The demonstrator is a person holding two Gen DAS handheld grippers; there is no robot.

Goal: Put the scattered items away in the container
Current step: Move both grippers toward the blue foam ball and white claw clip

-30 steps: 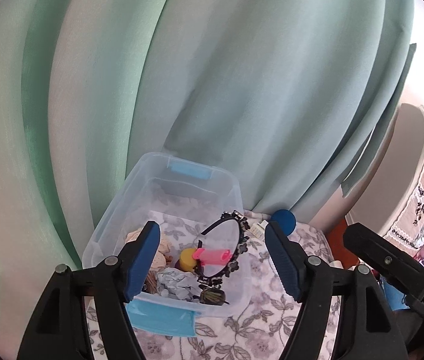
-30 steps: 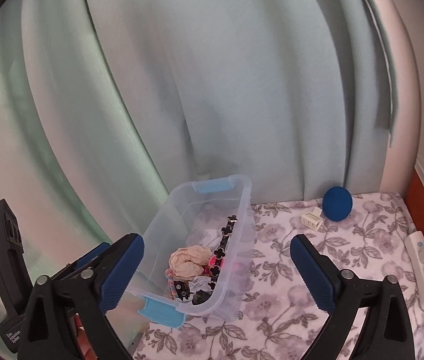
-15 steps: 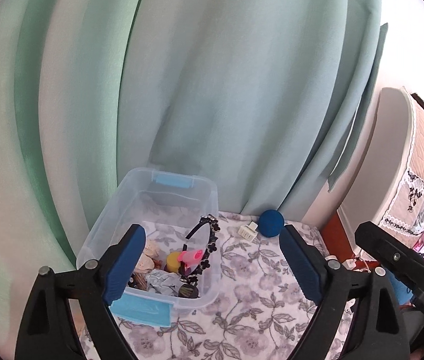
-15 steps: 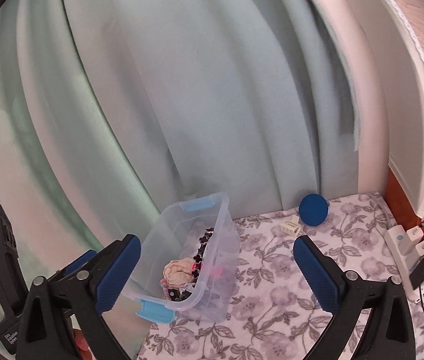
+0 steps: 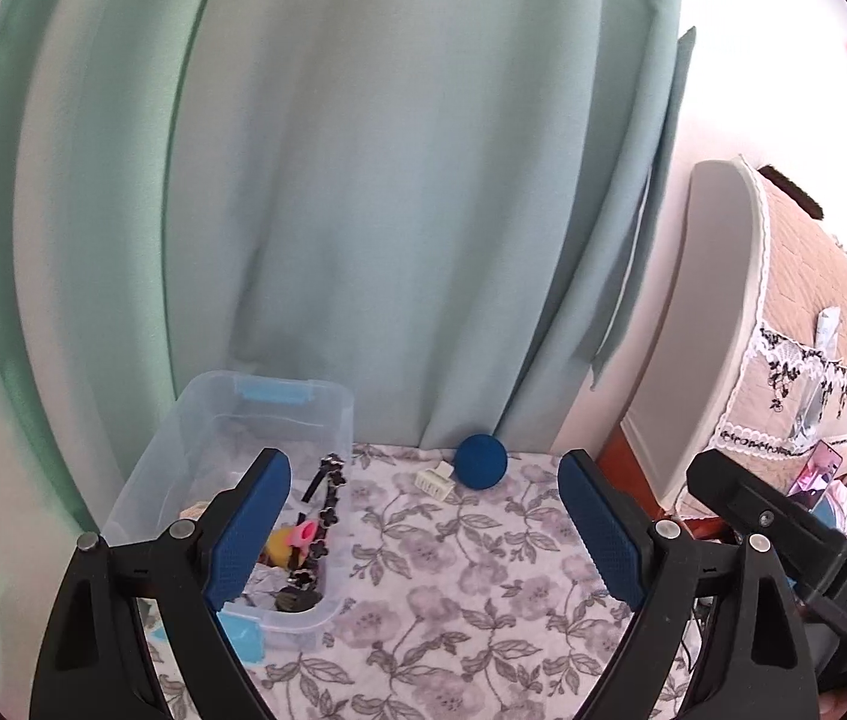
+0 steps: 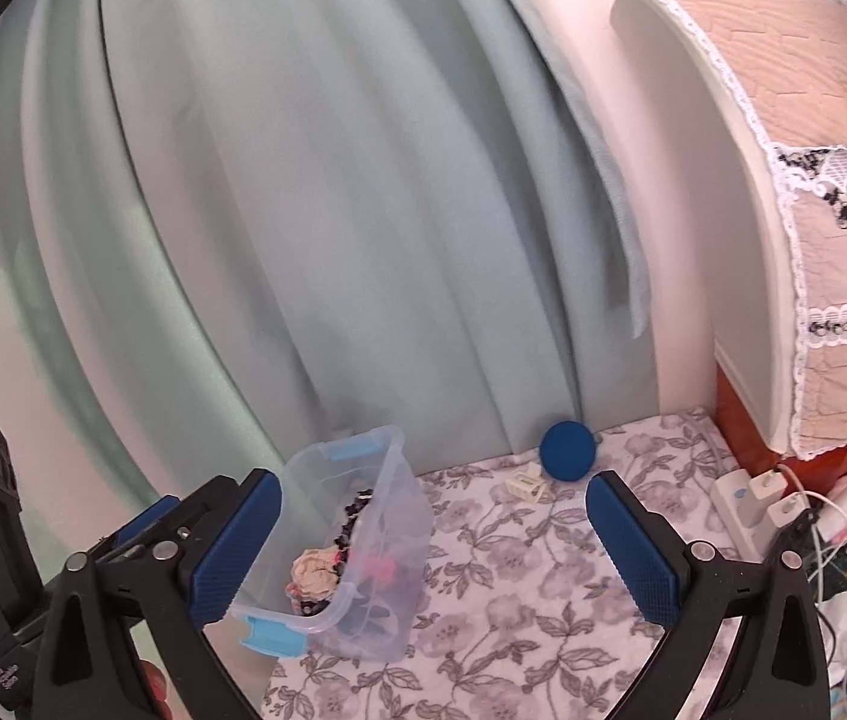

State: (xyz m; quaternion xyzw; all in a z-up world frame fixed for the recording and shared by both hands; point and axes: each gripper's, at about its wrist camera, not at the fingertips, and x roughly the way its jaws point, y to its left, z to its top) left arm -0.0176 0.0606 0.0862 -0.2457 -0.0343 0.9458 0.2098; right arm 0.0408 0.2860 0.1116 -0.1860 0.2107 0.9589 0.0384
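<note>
A clear plastic bin (image 5: 327, 414) (image 6: 405, 516) with light blue latches sits at the left of a floral cloth. Inside lie a black flowered headband (image 5: 327, 510), a yellow and pink toy (image 5: 288, 540), a beige scrunchie (image 6: 315, 570) and crumpled bits. A dark blue ball (image 5: 480, 461) (image 6: 567, 451) and a small white clip (image 5: 434, 483) (image 6: 524, 485) rest on the cloth by the curtain. My left gripper (image 5: 423, 534) is open and empty, pulled back from the bin. My right gripper (image 6: 432, 552) is open with nothing between its fingers.
A pale green curtain (image 5: 363, 180) hangs behind the table. A cloth-covered white appliance (image 6: 783, 210) stands at the right. A power strip with chargers and cables (image 6: 765, 498) lies at the table's right edge. The other gripper's black body (image 5: 795, 546) shows at the lower right.
Both grippers have drawn back and up from the bin, which now looks smaller. The left jaws stand wider than a second ago. More of the right side of the room shows.
</note>
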